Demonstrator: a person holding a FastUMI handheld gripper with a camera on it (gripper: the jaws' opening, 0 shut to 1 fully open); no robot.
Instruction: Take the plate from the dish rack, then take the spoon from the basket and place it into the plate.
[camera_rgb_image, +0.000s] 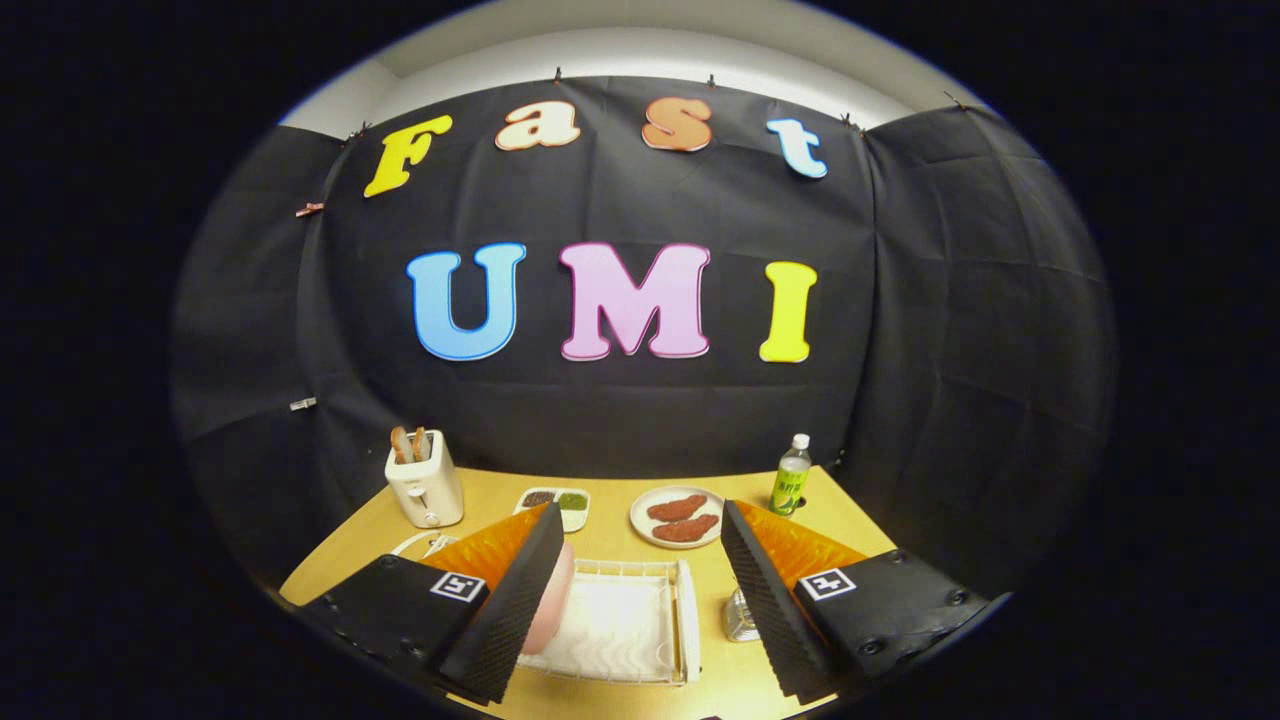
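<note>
Your jaws stand wide apart, pressing on nothing, and your gripper (640, 600) hangs above the near part of the wooden table (860, 525). Between your fingers lies the white wire dish rack (625, 625), its bars and pale tray showing in the gap. The pink plate (552, 600) stands on edge at the rack's left side, right against the inner face of your left finger (510, 610); you cannot tell whether the finger touches it or merely covers it. Just inside your right finger (765, 605), beside the rack's right edge, sits a small silvery wire thing, perhaps the basket (740, 615), mostly hidden by that finger, so you cannot tell what is in it. Beyond your fingertips, toward the back of the table, a white toaster (425, 485) stands at the left with slices of toast (408, 444) sticking out of its top. To its right lies a small rectangular tray (560, 505) with dark and green contents, then a round plate (680, 518) carrying two reddish-brown pieces of meat. Further right, near the table's far corner, a green bottle (791, 477) with a white cap stands upright.
</note>
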